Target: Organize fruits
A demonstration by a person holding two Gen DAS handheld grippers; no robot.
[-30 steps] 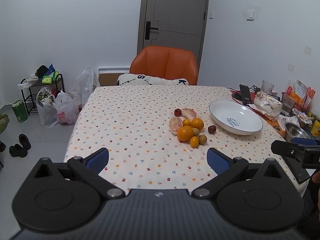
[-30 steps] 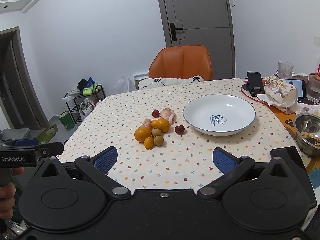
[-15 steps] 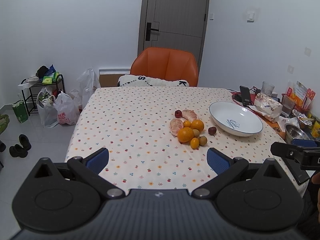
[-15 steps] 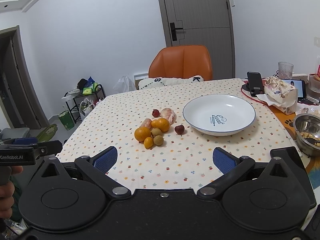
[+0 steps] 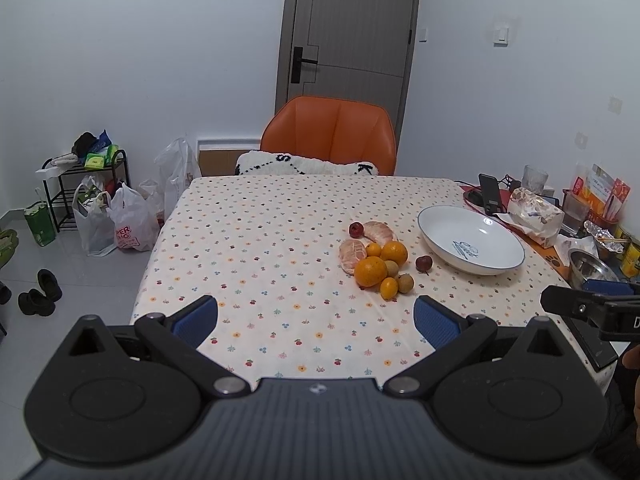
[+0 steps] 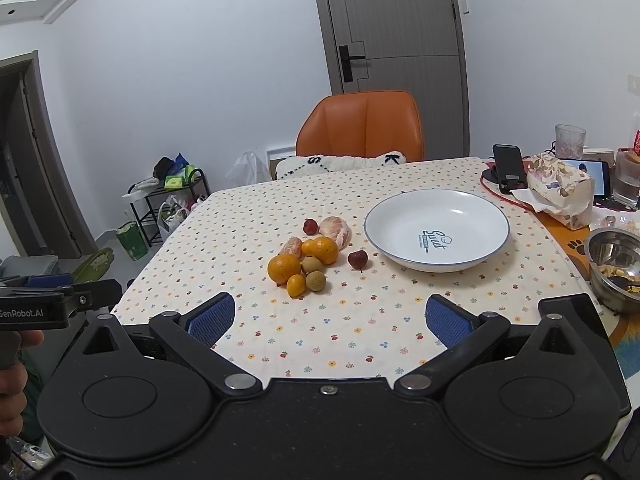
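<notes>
We hold both grippers, left (image 5: 315,316) and right (image 6: 327,316), wide and empty, fruits (image 6: 308,258) heaped ahead, plate (image 6: 437,229) beyond-right awaiting them.

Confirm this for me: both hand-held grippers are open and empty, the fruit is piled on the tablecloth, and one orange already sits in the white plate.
Not quite. The white plate holds no fruit, as the right wrist view shows. The oranges lie with the other fruit on the tablecloth. The left hand-held gripper and right hand-held gripper are open and empty.
</notes>
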